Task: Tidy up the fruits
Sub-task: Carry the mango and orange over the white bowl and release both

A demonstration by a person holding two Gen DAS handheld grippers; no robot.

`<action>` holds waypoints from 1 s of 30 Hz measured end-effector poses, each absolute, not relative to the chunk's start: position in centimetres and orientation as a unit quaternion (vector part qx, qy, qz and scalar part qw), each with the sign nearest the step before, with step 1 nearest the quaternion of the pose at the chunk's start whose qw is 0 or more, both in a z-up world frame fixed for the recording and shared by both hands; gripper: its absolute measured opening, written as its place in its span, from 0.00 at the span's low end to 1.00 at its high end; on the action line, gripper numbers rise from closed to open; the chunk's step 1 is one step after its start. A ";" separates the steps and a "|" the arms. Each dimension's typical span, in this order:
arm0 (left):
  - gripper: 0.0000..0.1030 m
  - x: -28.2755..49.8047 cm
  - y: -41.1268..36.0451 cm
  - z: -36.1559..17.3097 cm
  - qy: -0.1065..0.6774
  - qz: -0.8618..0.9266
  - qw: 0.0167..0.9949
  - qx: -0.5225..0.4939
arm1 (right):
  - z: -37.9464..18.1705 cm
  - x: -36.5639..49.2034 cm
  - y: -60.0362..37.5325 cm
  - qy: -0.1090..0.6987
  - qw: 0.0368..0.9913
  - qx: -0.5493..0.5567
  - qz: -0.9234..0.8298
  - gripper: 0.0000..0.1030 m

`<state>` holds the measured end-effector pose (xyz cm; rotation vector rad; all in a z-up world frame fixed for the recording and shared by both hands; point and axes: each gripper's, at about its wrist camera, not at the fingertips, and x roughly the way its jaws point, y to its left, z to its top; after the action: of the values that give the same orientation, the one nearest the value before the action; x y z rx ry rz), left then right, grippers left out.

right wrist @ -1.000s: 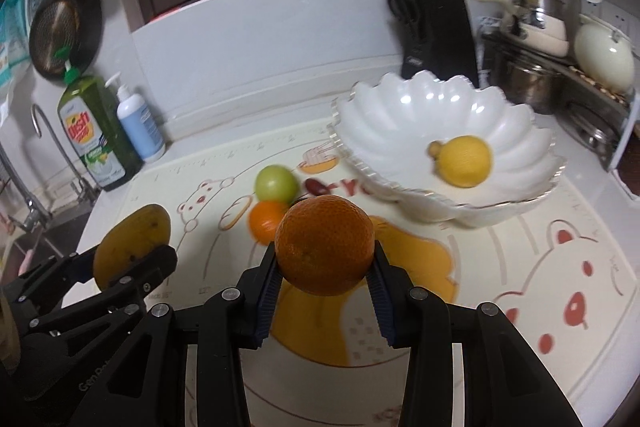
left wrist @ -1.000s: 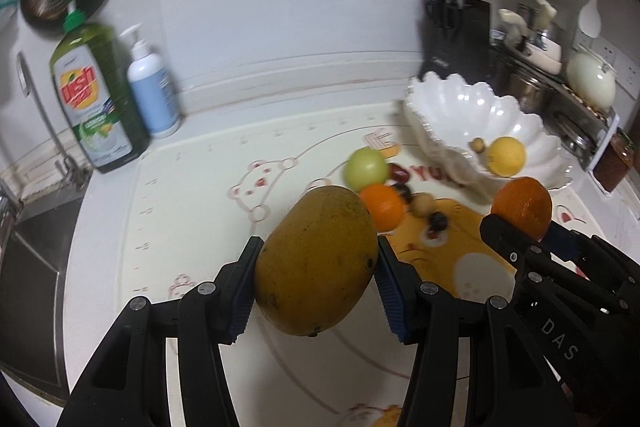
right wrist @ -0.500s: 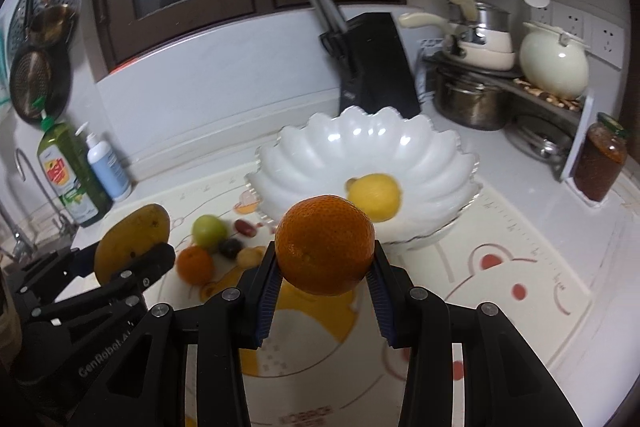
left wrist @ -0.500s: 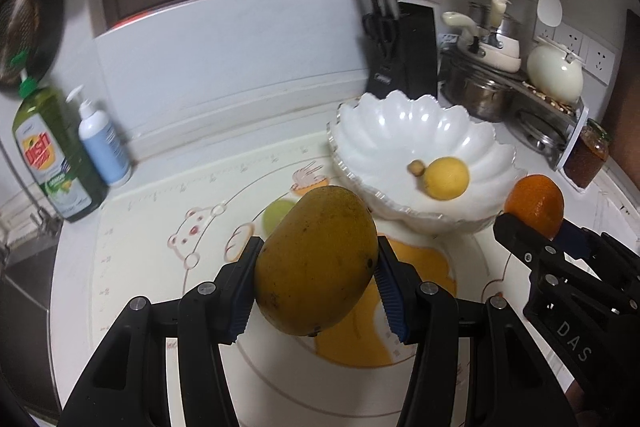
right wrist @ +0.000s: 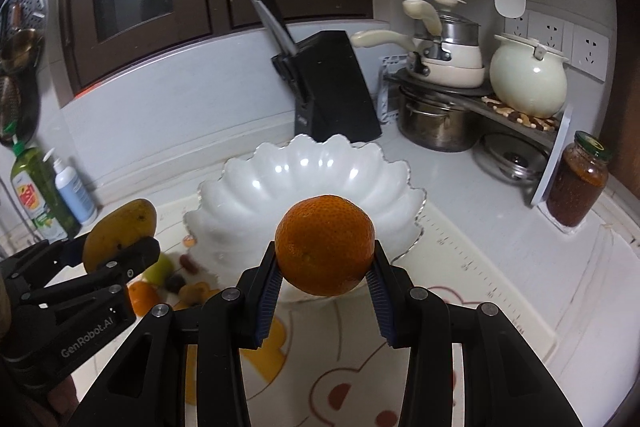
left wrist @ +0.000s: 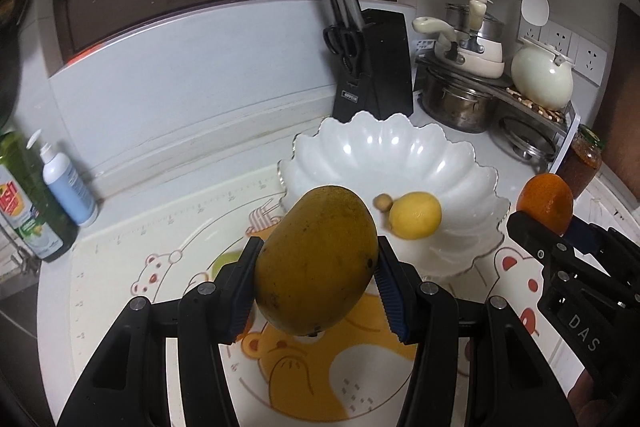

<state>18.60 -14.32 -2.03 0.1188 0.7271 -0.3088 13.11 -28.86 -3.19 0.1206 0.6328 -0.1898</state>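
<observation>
Above the printed mat that covers the middle of the worktop, both grippers hang in the air with fruit in them, short of the scalloped white bowl. The left gripper has its blue-padded fingers pressed against the two flanks of a mango, held long axis upright, probably so the broad sides give the pads more to bear on. The right gripper has its fingers closed on an orange, pinched across its widest part so it cannot roll out. Both fruits look aimed at the bowl, which sits toward the back of the mat and already holds a lemon and a small brownish fruit touching it. More fruit waits on the mat near the bowl's left side: a green one, a second orange and a few small dark and tan pieces, blurred. Along the back edge stands a black knife block, with stacked pots and a cream kettle on a rack in the right back corner and a jar beside it. Near the left edge are a green dish-soap bottle and a white pump bottle. Dark cabinets hang above a pale backsplash, and sockets dot the right wall.
</observation>
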 end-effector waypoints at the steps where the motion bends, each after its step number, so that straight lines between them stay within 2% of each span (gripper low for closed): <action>1: 0.52 19.0 -14.7 -2.0 0.354 -0.152 0.921 0.059 | -3.2 13.4 -29.2 0.311 0.944 0.059 -0.095 0.41; 30: 0.52 25.3 -18.4 -5.5 0.391 -0.164 0.903 0.067 | -6.1 19.5 -33.2 0.349 0.929 0.057 -0.108 0.42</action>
<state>25.26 -18.40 -5.48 0.1384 0.8088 -0.3381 19.54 -33.19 -6.15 0.1174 0.7150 -0.2213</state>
